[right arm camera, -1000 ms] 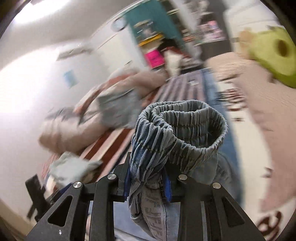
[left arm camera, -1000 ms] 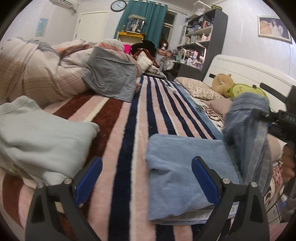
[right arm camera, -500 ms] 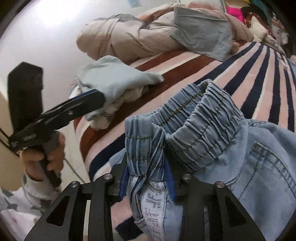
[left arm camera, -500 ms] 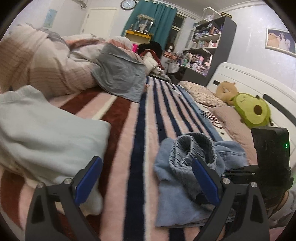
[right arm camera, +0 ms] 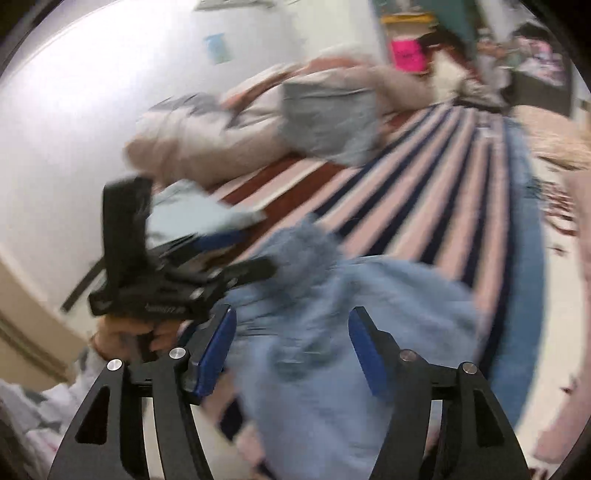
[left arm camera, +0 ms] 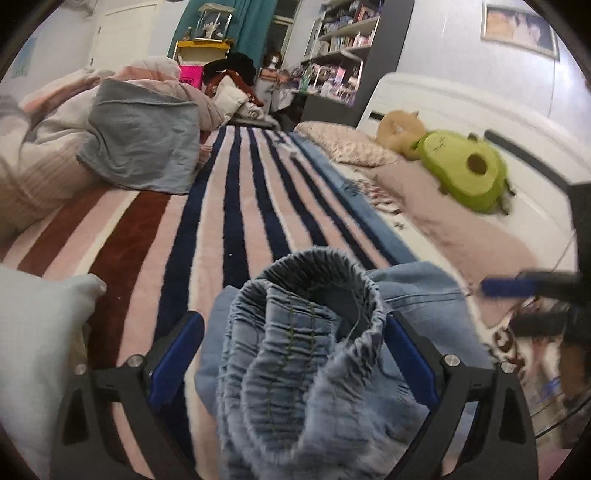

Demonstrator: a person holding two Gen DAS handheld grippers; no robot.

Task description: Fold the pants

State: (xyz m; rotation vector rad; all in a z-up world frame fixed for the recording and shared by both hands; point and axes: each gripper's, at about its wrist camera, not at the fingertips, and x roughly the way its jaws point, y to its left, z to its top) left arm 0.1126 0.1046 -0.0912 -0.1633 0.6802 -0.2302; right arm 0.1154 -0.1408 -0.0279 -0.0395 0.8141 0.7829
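Pants point(left arm camera: 295, 354) on striped blanket point(left arm camera: 236, 206), lately pinched by right claw point(right arm camera: 291, 350), now opening; left claw point(left arm camera: 295, 354) agape around waistband.

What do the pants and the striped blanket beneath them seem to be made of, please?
Pants: light blue denim by the look, matte and faded, with a gathered elastic waistband and visible stitching. Striped blanket: probably plush fleece, its surface soft and fuzzy.

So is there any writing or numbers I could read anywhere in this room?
Nothing reads clearly.
Pale lettering on the black left gripper: blurred, unreadable.
Dark marks on the pink box: too small.
Packages on the shelves: too small.
Framed picture and blue wall paper: no legible text.
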